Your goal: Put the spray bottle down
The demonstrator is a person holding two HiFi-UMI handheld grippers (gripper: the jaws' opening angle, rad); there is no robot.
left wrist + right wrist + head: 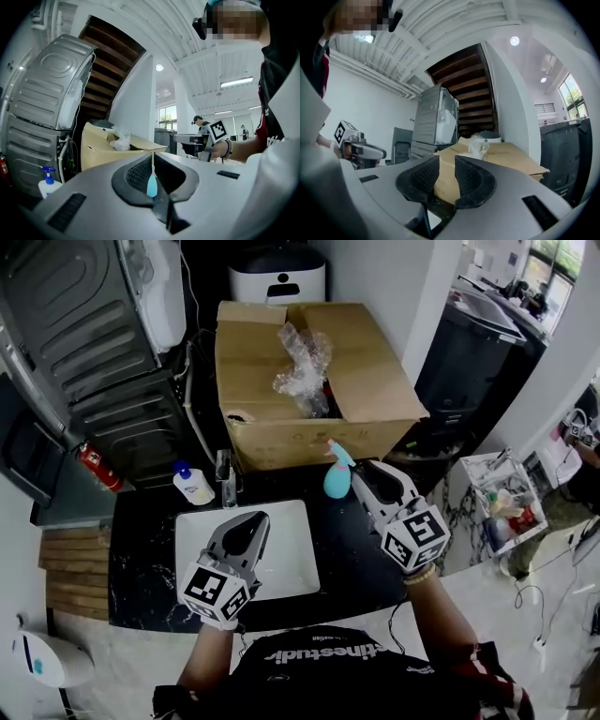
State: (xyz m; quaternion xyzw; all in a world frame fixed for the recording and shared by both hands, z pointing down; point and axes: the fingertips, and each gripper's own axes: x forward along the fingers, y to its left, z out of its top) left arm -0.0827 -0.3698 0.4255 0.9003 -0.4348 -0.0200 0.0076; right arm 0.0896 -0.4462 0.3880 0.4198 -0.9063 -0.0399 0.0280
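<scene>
A teal spray bottle (335,480) stands upright on the black counter (347,549), close to the front of the cardboard box (375,381). My right gripper (362,473) hovers just right of it, apart from it. In the right gripper view its jaws (446,161) stand open with nothing between them, and only the box shows through the gap. My left gripper (250,520) hangs over the white sink (291,563). Its jaws (152,157) are shut to a thin slit and hold nothing. The bottle is in neither gripper view.
A white pump bottle (192,486) and a faucet (225,476) stand at the sink's far left corner. Crumpled plastic wrap (302,357) lies in the open box. A grey appliance (103,352) fills the left, with a red extinguisher (98,468) beside it.
</scene>
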